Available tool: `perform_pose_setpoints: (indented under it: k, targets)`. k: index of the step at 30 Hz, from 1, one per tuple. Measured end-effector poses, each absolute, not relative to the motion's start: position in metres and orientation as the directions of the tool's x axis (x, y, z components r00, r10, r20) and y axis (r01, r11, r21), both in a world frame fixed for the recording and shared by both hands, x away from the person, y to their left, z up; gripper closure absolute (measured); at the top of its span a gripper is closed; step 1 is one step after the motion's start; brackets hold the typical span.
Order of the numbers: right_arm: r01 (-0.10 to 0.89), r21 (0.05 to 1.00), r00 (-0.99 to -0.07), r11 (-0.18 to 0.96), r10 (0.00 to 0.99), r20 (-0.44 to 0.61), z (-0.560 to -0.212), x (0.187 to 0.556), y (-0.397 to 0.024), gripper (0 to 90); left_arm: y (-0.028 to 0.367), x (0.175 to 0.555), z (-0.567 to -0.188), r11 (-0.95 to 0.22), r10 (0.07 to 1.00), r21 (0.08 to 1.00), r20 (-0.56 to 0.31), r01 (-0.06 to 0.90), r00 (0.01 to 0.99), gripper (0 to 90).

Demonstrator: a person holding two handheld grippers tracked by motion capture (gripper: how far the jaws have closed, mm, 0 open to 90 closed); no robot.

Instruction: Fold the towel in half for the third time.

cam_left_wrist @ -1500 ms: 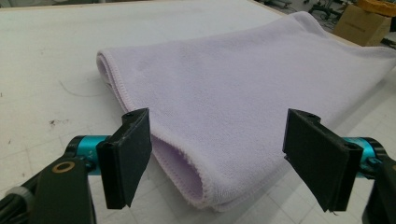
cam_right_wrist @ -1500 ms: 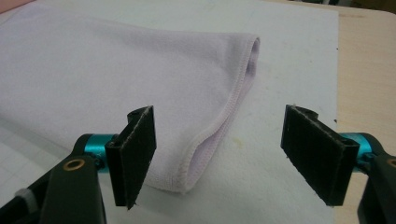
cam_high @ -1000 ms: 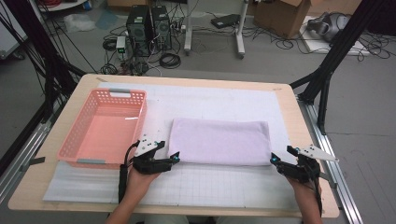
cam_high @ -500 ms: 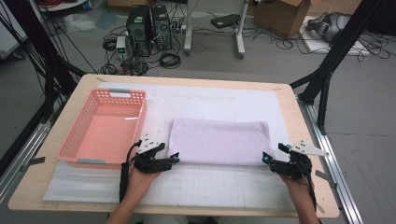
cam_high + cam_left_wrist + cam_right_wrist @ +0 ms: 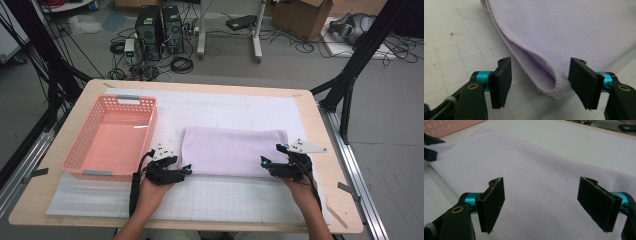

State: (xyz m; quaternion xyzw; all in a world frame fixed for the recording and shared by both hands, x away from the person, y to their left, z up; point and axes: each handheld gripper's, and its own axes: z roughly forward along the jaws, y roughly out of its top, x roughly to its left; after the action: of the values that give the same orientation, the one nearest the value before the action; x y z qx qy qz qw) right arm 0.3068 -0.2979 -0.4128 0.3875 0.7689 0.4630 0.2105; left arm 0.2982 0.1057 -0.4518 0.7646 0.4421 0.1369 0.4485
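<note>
Towel (image 5: 234,150) edge between gripper (image 5: 540,83) jaws

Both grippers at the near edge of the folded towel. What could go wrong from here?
1. The left gripper has been closing its jaws around the towel corner, where several layers show. It may pinch only some of them, and the fold would open on lifting.
2. The right gripper stands open over flat cloth with no edge between its jaws, so it may slip off.
3. The basket sits close beside the left hand; a swing could bump it.
</note>
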Motion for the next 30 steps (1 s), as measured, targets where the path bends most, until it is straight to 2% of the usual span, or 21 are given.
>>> perform_pose_setpoints:
  k: [9,16,30]
  targets:
    - [0.379,0.859,-0.684,0.344,0.730,0.009,-0.395,0.338,-0.261,20.9,0.104,0.300,-0.453,-0.217,0.800,0.792,-0.192,0.571,0.569,48.2]
    - [0.426,0.833,-0.709,0.353,0.702,0.065,-0.391,0.365,-0.237,21.2,0.101,0.300,-0.452,-0.226,0.785,0.790,-0.199,0.570,0.587,69.0]
    - [0.416,0.813,-0.747,0.408,0.663,0.050,-0.388,0.413,-0.187,21.2,0.100,0.300,-0.453,-0.194,0.792,0.788,-0.225,0.584,0.568,77.7]
